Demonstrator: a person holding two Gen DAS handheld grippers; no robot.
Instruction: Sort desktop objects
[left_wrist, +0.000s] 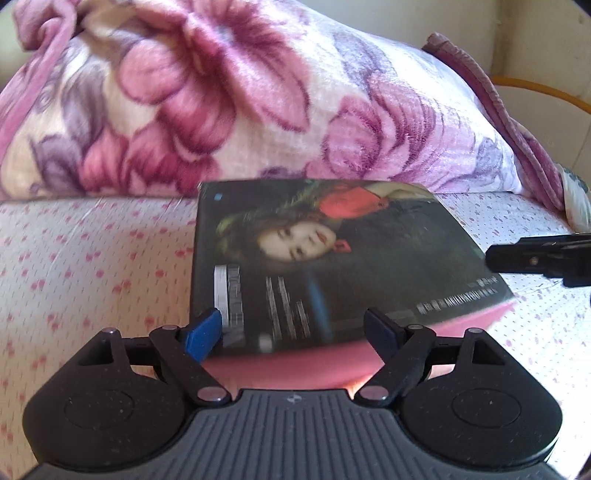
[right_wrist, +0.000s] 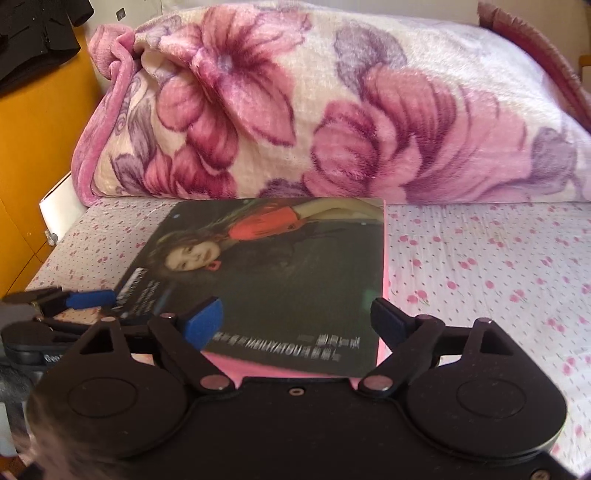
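A dark magazine (left_wrist: 332, 258) with a woman's portrait on its cover lies on a pink book or sheet (left_wrist: 295, 369) on the bed; both also show in the right wrist view, the magazine (right_wrist: 277, 273) over the pink edge (right_wrist: 384, 295). My left gripper (left_wrist: 295, 328) is open, its blue-padded fingers astride the magazine's near edge. My right gripper (right_wrist: 295, 321) is open over the magazine's other near edge. The right gripper's finger (left_wrist: 535, 258) shows at the right of the left view. The left gripper (right_wrist: 74, 302) shows at the left of the right view.
A folded floral pink and purple blanket (left_wrist: 258, 99) lies behind the magazine, also in the right wrist view (right_wrist: 332, 110). The bed sheet (right_wrist: 480, 277) is white with pink dots. An orange cabinet (right_wrist: 37, 166) stands left of the bed.
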